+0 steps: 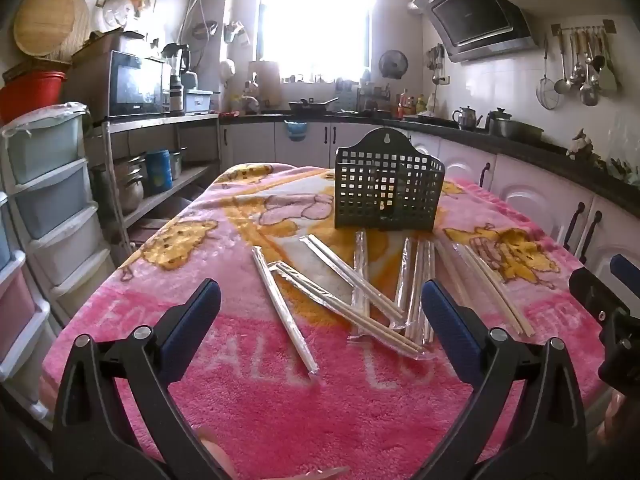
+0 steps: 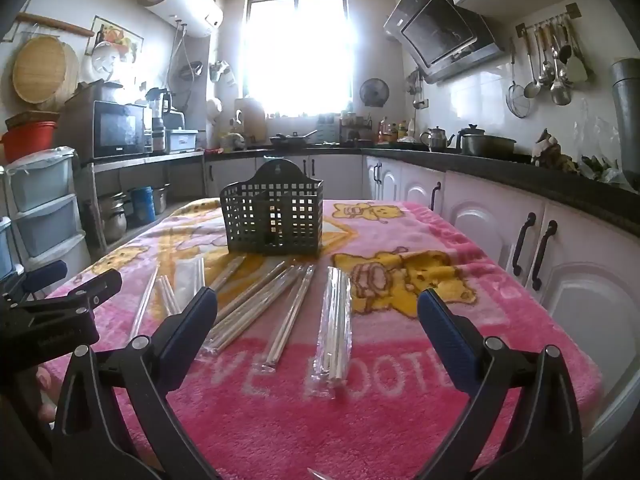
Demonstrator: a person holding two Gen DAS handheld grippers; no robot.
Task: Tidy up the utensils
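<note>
You work over a table draped in a pink blanket (image 2: 400, 420) printed with yellow bears, set in a kitchen with a bright window (image 2: 298, 52) at twelve o'clock, a range hood (image 2: 440, 32) at two and a microwave (image 2: 119, 129) at ten; the dark mesh utensil holder (image 2: 274, 212) stands upright near the blanket's far end; wrapped chopsticks (image 1: 360, 296) lie scattered flat just in front of it, some crossing. Your left gripper (image 1: 320, 312) hovers low above the near blanket, jaws wide apart, empty; your right gripper (image 2: 318, 320) hovers likewise, jaws spread, holding nothing, one chopstick packet (image 2: 334, 328) lying between its fingers' lines.
</note>
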